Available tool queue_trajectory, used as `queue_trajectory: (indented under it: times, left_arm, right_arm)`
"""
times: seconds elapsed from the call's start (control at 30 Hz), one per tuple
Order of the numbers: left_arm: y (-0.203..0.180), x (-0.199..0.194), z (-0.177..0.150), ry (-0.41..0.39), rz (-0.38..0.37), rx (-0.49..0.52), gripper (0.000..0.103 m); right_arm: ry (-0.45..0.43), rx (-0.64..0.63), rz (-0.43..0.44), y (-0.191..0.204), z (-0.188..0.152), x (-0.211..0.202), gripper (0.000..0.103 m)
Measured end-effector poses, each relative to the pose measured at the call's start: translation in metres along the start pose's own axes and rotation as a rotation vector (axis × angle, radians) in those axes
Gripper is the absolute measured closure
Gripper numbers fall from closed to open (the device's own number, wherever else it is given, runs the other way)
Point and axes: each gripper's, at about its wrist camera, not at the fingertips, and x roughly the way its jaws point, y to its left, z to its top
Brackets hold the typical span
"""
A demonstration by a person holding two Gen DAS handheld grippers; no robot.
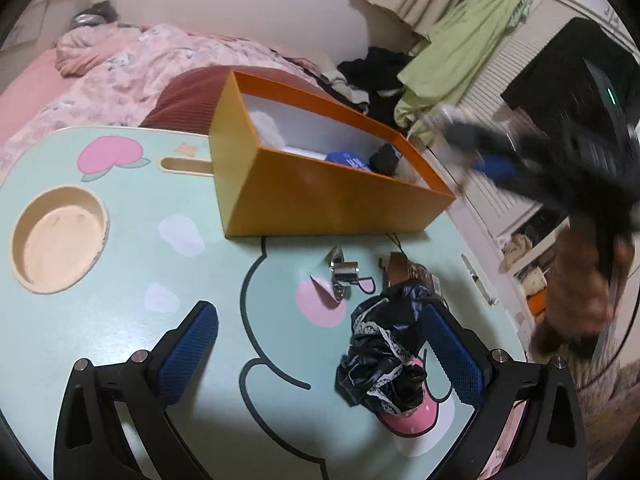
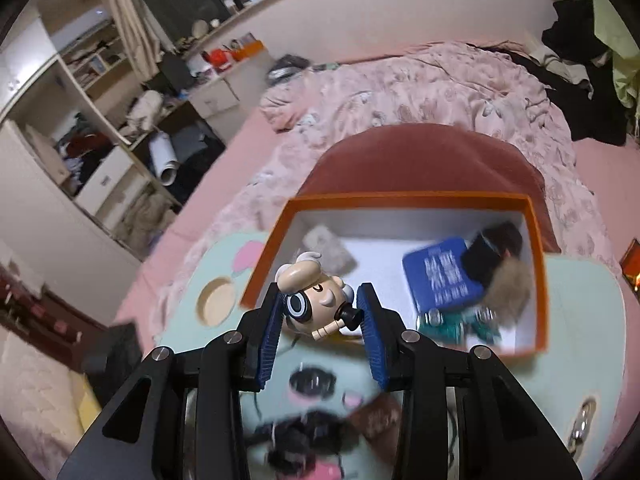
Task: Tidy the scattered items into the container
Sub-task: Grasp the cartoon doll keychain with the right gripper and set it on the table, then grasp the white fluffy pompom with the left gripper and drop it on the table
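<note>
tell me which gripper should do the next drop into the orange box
Right. The right gripper already grips the toy figure just short of the orange box, while the left gripper hangs open and empty over the table.

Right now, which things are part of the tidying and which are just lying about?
For the job: orange box, toy figure in the right tool, black lacy cloth, metal clip, brown wallet, left tool.

Just lying about: pink bedding, green cloth, shelves.
</note>
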Motion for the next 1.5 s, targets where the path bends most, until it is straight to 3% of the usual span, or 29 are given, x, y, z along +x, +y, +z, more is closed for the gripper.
queue_trajectory:
  times: [0.23, 0.4, 0.53, 0.63, 0.8, 0.9, 1.0, 1.07, 1.27, 1.37, 1.5]
  left_arm:
    - [-0.004, -0.025, 0.011, -0.124, 0.017, 0.016, 0.001]
    - [0.000, -0.032, 0.029, -0.123, 0.073, 0.016, 0.001]
    - [-0.011, -0.035, 0.054, -0.107, 0.166, 0.131, 0.002]
    - [-0.026, -0.034, 0.074, -0.092, 0.230, 0.245, 0.012]
    - [-0.043, -0.004, 0.121, 0.036, 0.248, 0.369, 0.039]
    - [-0.052, 0.034, 0.140, 0.147, 0.330, 0.503, 0.058]
    - [-0.055, 0.071, 0.148, 0.282, 0.405, 0.613, 0.066]
    - [-0.055, 0.092, 0.150, 0.371, 0.429, 0.657, 0.067]
    - [-0.043, 0.130, 0.150, 0.512, 0.521, 0.693, 0.067]
    - [-0.043, 0.144, 0.139, 0.561, 0.535, 0.713, 0.060]
    - [-0.046, 0.146, 0.143, 0.563, 0.522, 0.690, 0.064]
  right_arm:
    - [0.055, -0.027, -0.014, -0.003, -0.043, 0.019, 0.064]
    - [0.073, -0.054, -0.066, -0.005, -0.062, 0.034, 0.064]
    - [0.069, -0.052, -0.101, -0.011, -0.070, 0.043, 0.061]
    - [0.029, -0.028, -0.061, -0.015, -0.071, 0.032, 0.046]
    - [-0.097, -0.016, -0.025, -0.015, -0.074, 0.003, 0.037]
    - [-0.105, 0.003, -0.016, -0.017, -0.076, 0.000, 0.036]
    - [-0.099, 0.032, -0.004, -0.023, -0.078, 0.000, 0.036]
    - [-0.093, 0.054, 0.007, -0.027, -0.079, -0.001, 0.036]
    - [-0.095, 0.117, 0.050, -0.043, -0.082, -0.003, 0.036]
    - [-0.096, 0.142, 0.066, -0.050, -0.082, -0.003, 0.036]
    - [-0.087, 0.164, 0.086, -0.054, -0.083, -0.001, 0.036]
